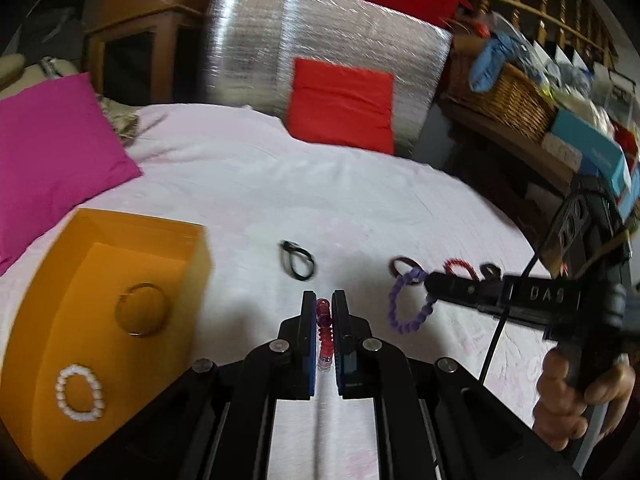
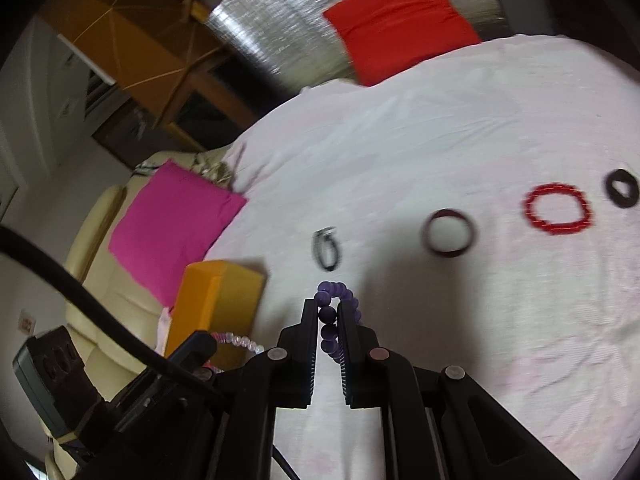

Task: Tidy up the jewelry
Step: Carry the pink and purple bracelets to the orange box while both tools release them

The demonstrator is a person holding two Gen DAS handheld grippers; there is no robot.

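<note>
1. Your left gripper (image 1: pixel 324 304) is clamped on a pink and clear beaded bracelet (image 1: pixel 325 336). The bracelet runs lengthwise between the pads, its long axis along the fingers; the lower end blurs into the cloth.
2. Your right gripper (image 2: pixel 329 308) is pinched shut on a purple beaded bracelet (image 2: pixel 334 312). One strand runs along the fingers and the loop arches over the right fingertip. From the left wrist view the same loop hangs below the fingertips.
3. The orange box (image 1: pixel 52 320) sits just left of your left gripper, open side up. Inside lie a gold bangle (image 1: pixel 142 310) and a white pearl bracelet (image 1: pixel 80 394), both flat. The box's near corner is cut off by the gripper frame.
4. On the white cloth (image 2: pixel 400 140) beyond, well apart from one another, lie a black folded band (image 2: pixel 327 250), long axis pointing away from you, a dark maroon bangle (image 2: pixel 449 233), a red beaded bracelet (image 2: pixel 557 209) and a black ring (image 2: pixel 622 189) near the edge, all blurred.
5. Farthest off are a pink cushion (image 1: pixel 52 152) and a red cushion (image 1: pixel 342 106).
</note>
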